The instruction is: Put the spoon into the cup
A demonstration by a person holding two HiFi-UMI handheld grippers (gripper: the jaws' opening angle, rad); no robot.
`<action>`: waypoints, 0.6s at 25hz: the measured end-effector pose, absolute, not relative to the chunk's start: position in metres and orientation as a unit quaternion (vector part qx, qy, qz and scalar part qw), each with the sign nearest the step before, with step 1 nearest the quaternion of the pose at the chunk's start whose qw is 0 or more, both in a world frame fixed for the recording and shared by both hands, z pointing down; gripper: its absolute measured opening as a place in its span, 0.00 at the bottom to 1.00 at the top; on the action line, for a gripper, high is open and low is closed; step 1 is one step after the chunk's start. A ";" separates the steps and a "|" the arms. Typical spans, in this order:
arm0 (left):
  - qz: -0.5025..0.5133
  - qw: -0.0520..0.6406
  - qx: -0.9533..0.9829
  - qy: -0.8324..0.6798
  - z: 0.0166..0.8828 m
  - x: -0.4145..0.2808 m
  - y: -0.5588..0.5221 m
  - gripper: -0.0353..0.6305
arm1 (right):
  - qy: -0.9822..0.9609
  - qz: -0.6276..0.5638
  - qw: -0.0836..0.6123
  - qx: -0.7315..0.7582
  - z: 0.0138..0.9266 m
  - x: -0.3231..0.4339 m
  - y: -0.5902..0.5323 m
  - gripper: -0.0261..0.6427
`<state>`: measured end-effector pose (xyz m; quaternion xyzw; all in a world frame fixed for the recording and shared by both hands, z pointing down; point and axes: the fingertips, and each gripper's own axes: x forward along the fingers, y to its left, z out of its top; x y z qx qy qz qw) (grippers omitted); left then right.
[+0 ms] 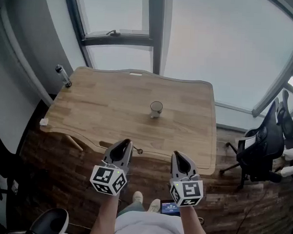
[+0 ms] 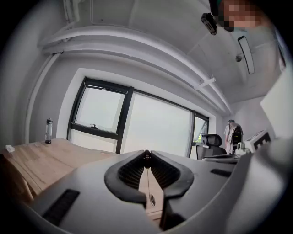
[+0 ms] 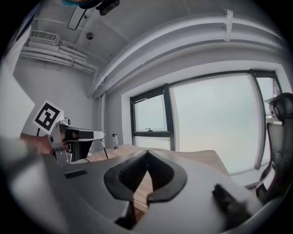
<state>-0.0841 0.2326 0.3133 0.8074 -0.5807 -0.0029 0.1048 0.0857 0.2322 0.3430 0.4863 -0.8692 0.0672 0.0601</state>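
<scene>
A small glass cup point(image 1: 156, 109) stands upright near the middle of the wooden table point(image 1: 98, 106). Held over the table's near edge, my left gripper point(image 1: 127, 143) is shut on the thin handle of the spoon point(image 1: 139, 151). In the left gripper view the spoon point(image 2: 149, 185) hangs down from the closed tips point(image 2: 147, 155), bowl lowest. My right gripper point(image 1: 178, 155) is beside it, also above the near edge, shut with nothing between its tips point(image 3: 147, 153). Both grippers are well short of the cup.
A clear bottle point(image 1: 63, 76) stands at the table's far left corner. A small white object point(image 1: 44, 122) lies at the left edge. A black office chair point(image 1: 265, 140) is off to the right. Large windows run behind the table.
</scene>
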 end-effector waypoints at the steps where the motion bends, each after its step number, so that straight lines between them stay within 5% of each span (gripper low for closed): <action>1: -0.001 0.106 0.807 -0.581 0.314 -0.086 0.235 0.13 | -0.869 0.066 0.061 0.486 0.342 0.084 0.234 0.08; 15: 0.001 0.112 0.813 -0.572 0.316 -0.084 0.254 0.13 | -0.860 0.065 0.045 0.504 0.333 0.095 0.255 0.09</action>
